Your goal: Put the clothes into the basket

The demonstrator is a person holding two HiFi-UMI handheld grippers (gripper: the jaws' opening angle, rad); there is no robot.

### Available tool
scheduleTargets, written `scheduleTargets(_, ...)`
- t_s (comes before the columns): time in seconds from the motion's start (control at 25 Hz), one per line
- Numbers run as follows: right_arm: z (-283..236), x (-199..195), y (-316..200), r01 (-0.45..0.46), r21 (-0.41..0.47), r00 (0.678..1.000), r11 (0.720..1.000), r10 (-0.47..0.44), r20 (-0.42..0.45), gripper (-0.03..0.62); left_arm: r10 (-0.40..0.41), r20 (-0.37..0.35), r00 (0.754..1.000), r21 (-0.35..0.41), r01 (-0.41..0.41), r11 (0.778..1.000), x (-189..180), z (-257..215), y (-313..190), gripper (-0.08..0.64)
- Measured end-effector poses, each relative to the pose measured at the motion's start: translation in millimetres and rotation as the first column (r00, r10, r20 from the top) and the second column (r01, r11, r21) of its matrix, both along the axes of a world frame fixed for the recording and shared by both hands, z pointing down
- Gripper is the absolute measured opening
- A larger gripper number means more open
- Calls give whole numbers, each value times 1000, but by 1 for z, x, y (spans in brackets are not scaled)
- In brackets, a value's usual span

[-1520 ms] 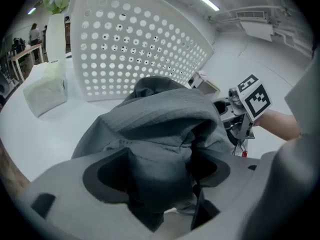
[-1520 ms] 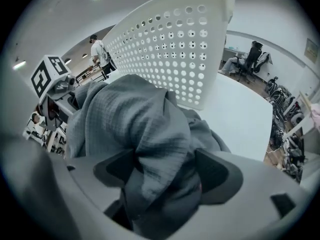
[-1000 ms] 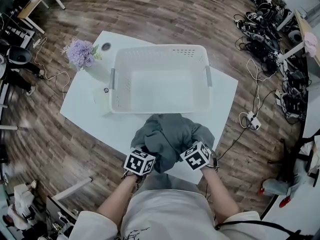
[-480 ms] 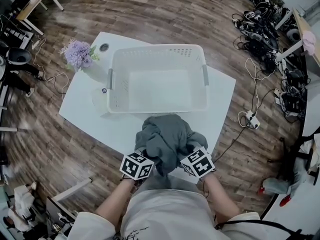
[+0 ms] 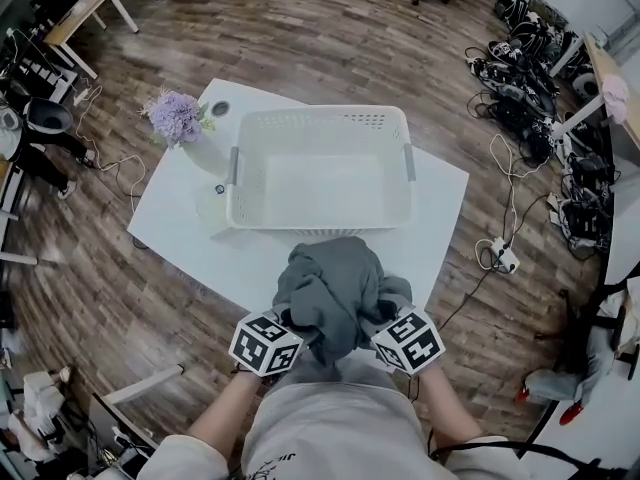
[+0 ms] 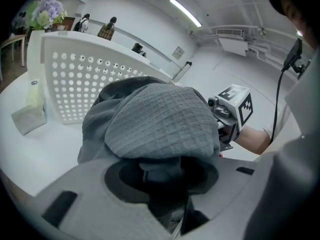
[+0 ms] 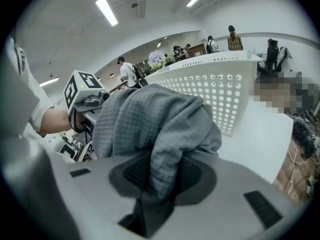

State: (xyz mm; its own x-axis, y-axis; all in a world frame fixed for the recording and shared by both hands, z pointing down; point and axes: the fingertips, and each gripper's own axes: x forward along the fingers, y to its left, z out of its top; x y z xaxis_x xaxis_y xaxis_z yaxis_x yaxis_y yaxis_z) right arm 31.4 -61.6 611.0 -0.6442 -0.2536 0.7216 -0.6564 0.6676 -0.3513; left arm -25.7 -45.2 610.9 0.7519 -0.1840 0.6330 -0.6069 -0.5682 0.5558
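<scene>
A crumpled grey waffle-knit garment (image 5: pixel 330 288) hangs bunched over the near edge of the white table (image 5: pixel 440 198), just in front of the white perforated basket (image 5: pixel 320 168). My left gripper (image 5: pixel 288 323) grips its left side and my right gripper (image 5: pixel 385 320) its right side. In the left gripper view the cloth (image 6: pixel 160 119) fills the jaws of the left gripper (image 6: pixel 161 173). In the right gripper view a fold of the garment (image 7: pixel 150 124) is pinched in the right gripper (image 7: pixel 159 176). Both pairs of jaws have just been closing on the fabric. The basket (image 6: pixel 85 79) (image 7: pixel 215 89) holds nothing.
A vase of purple flowers (image 5: pixel 178 118) stands at the table's far left corner. A small clear packet (image 5: pixel 212 200) lies left of the basket. Cables and a power strip (image 5: pixel 500 258) sprawl on the wood floor to the right.
Both grippers have risen with the garment between them. The grey bundle has gathered higher and tighter and has left the table surface.
</scene>
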Motion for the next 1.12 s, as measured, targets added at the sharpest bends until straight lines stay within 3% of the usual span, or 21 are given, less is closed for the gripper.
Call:
scheduleTargets(0.32,-66,-6,-3,8,80,999,997,-12,42,115,-4,-18,1000,73,6,997,-7,-65,-3,163)
scheduleTargets(0.52,-113,-11,-14,15,163,997,987,-26,69,115,-11,-47,999,156,18,988,-13,-111,-13,163)
scheduleTargets(0.92,-198,-18,-62,16,366,998,930,-39,56,115,-36,-70,997,353,59,934,-20,-192,-62,163)
scheduleTargets(1.12,-239,-16,-92,8,446,997,895,-41,65,115,-24,-61,998,451,49,891,-19,-231,-94,163)
